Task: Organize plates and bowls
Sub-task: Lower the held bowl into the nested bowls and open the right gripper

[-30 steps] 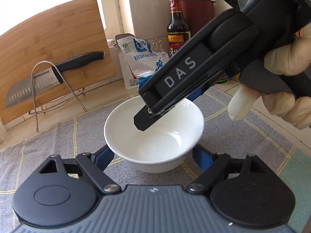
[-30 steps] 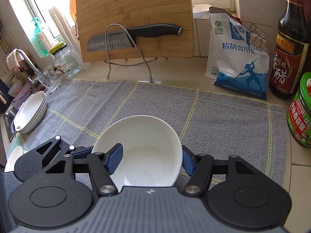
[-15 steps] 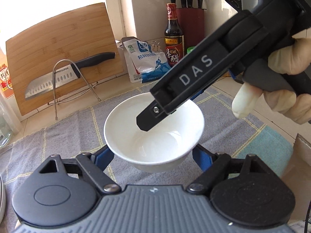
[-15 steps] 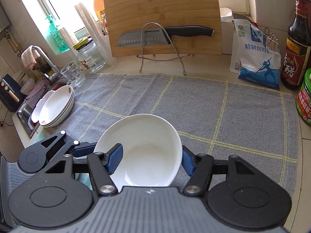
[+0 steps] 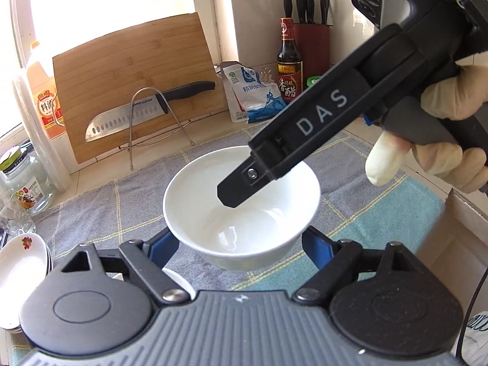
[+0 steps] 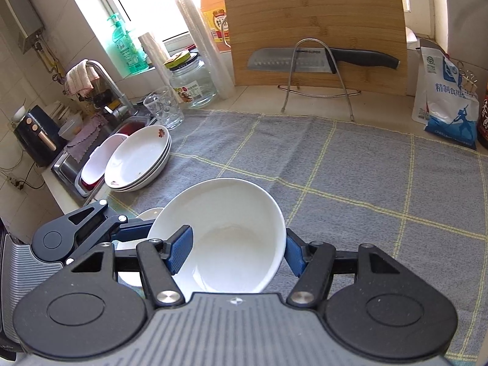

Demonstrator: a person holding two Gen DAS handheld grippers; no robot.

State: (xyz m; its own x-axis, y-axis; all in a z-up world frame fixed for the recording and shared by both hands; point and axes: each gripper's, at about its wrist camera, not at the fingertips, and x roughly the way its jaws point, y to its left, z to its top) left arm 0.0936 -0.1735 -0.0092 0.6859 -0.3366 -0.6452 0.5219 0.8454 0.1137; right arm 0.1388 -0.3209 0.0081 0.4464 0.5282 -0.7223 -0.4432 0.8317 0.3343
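Observation:
A plain white bowl (image 5: 241, 210) is held above the grey towel (image 5: 100, 210). My left gripper (image 5: 241, 245) is shut on it, blue pads against its outer wall on both sides. My right gripper (image 6: 238, 248) is also shut on the bowl (image 6: 225, 241): one pad sits inside the rim, the other outside. The right gripper's finger (image 5: 244, 183) reaches into the bowl in the left wrist view. A stack of white plates with a flower print (image 6: 140, 158) lies at the towel's left end. A small white dish (image 6: 137, 238) shows just under the held bowl.
A bamboo cutting board (image 6: 314, 27) and a knife on a wire stand (image 6: 320, 61) are at the back. A salt bag (image 6: 445, 103), vinegar bottle (image 5: 288, 64), glass jar (image 6: 192, 82), glass cup (image 6: 164, 106) and the sink (image 6: 91, 152) ring the towel.
Both grippers have lifted the bowl together and carried it left, toward the plate stack and sink. The grip on the bowl has not changed.

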